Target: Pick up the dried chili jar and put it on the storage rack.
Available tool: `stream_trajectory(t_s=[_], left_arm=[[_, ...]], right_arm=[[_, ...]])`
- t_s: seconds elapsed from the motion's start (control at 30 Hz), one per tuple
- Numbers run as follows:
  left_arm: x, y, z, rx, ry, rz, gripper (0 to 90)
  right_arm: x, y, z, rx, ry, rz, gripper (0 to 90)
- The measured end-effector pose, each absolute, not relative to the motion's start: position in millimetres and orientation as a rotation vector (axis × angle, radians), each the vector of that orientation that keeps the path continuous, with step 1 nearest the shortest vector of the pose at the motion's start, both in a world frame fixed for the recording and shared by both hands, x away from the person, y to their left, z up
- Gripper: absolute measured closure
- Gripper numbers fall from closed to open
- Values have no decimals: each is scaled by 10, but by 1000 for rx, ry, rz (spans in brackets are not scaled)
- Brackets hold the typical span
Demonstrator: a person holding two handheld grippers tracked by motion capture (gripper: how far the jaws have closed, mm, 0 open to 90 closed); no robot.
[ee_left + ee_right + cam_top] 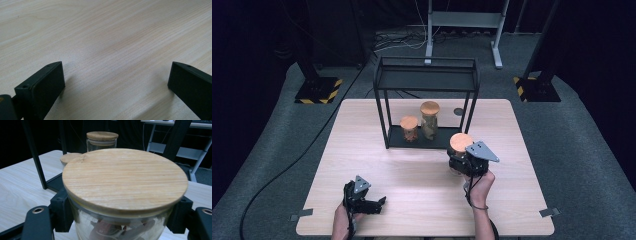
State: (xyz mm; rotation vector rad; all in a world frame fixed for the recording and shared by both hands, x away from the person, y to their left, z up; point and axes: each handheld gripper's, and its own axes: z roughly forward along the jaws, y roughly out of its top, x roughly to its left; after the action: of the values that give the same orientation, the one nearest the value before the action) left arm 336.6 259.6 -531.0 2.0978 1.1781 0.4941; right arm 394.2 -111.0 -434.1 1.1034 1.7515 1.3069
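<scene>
While two lidded jars, a short jar (409, 127) and a tall jar (429, 119), already stand on the bottom shelf of the black rack (426, 67) just beyond the right claw (460, 159), a third jar (125, 192) sits clamped between that claw's jaws, close to the rack's front edge. Shelving it looks like the remaining step. Well apart, the left claw (381, 202) rests wide open and empty over bare tabletop (105, 37). Count: three jars, three wooden lids, one rack, two claws.

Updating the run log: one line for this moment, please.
right gripper shut on jar near rack | left gripper open over table | two jars on rack's bottom shelf
</scene>
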Motion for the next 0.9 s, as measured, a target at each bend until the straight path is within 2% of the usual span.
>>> stream_trajectory(t_s=[0.9], left_arm=[[3365,2596,-5310,2098,1178,493,0]], right_arm=[[4144,-993,-4277,1102,1765,1317,248]])
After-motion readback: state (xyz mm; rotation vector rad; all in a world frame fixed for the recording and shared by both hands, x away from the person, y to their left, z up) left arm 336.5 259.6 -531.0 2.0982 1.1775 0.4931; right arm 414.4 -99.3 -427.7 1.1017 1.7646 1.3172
